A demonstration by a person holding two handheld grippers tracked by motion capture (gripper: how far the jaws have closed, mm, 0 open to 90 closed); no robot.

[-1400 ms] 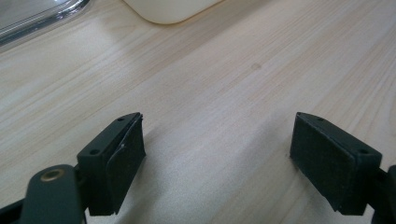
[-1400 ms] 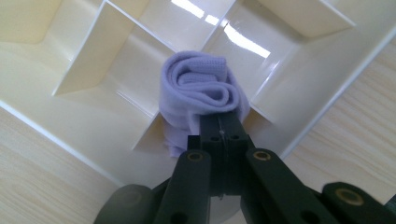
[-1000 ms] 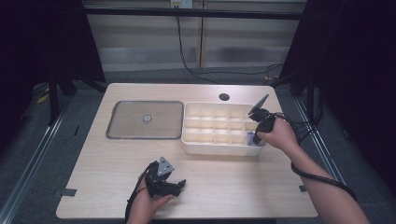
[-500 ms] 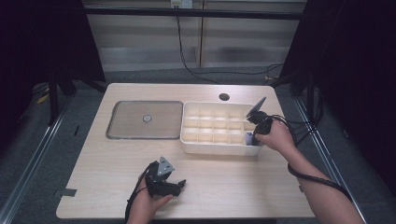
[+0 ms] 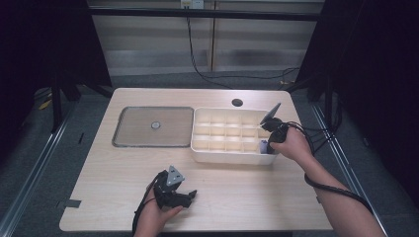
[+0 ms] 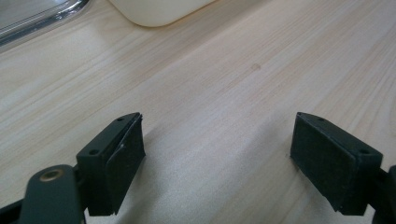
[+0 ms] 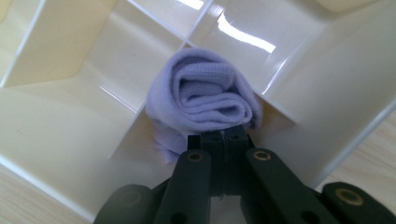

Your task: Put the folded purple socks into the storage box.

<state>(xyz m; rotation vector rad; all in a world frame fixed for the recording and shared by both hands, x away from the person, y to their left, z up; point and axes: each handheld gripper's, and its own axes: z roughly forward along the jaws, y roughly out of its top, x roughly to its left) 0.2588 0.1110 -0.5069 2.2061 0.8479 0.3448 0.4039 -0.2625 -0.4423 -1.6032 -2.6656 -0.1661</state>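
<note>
A rolled lavender cloth sits in the front right corner compartment of a white divided tray. My right gripper has its jaws pressed together at the roll's lower edge, pinching it. From above, the right gripper points down into that corner of the tray, and a bit of the cloth shows beside it. My left gripper rests on the bare wood near the table's front edge. It is open, and in its own view the left gripper has nothing between its pads.
A shallow grey tray with a small round knob lies left of the white tray. A round hole is at the table's back. The white tray's corner and the grey tray's edge lie beyond the left gripper.
My right hand has shifted slightly left and lower over the tray's front right corner. The left gripper has not moved.
</note>
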